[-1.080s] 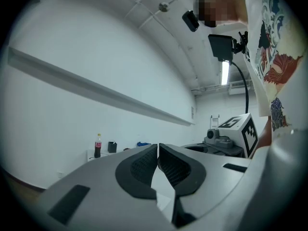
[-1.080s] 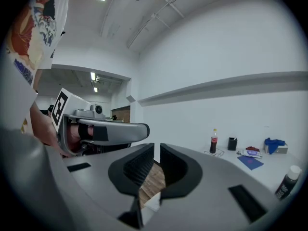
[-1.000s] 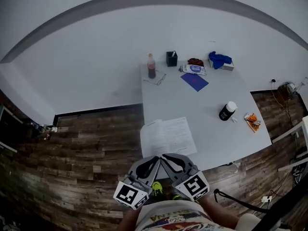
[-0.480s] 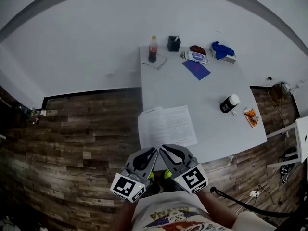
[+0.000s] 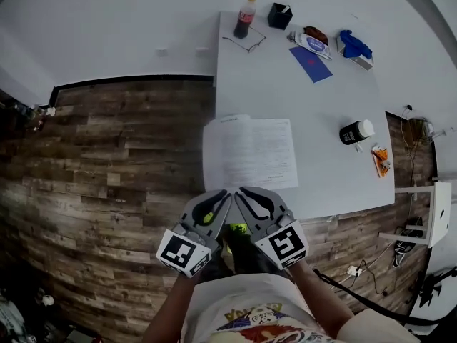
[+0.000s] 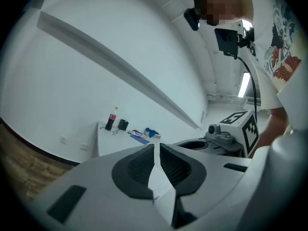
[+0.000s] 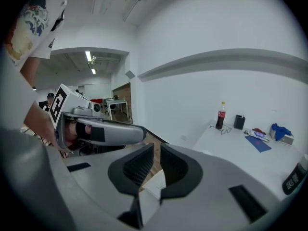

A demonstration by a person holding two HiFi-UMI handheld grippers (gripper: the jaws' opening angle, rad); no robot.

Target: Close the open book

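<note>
A person in a white T-shirt (image 5: 246, 313) with a colourful printed front. Just ahead of the T-shirt, the left gripper (image 5: 226, 194) and right gripper (image 5: 238, 191): smooth grey shells, black ribbed pads (image 6: 139, 170), each topped by a white cube (image 5: 182, 252) with black square markers.

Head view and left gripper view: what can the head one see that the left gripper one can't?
Only the head view shows the whole open book, the black jar with a white lid and the orange packet. Only the left gripper view shows the camera on the person's head and a ceiling light. Both show the white table, the cola bottle and the right gripper.
</note>
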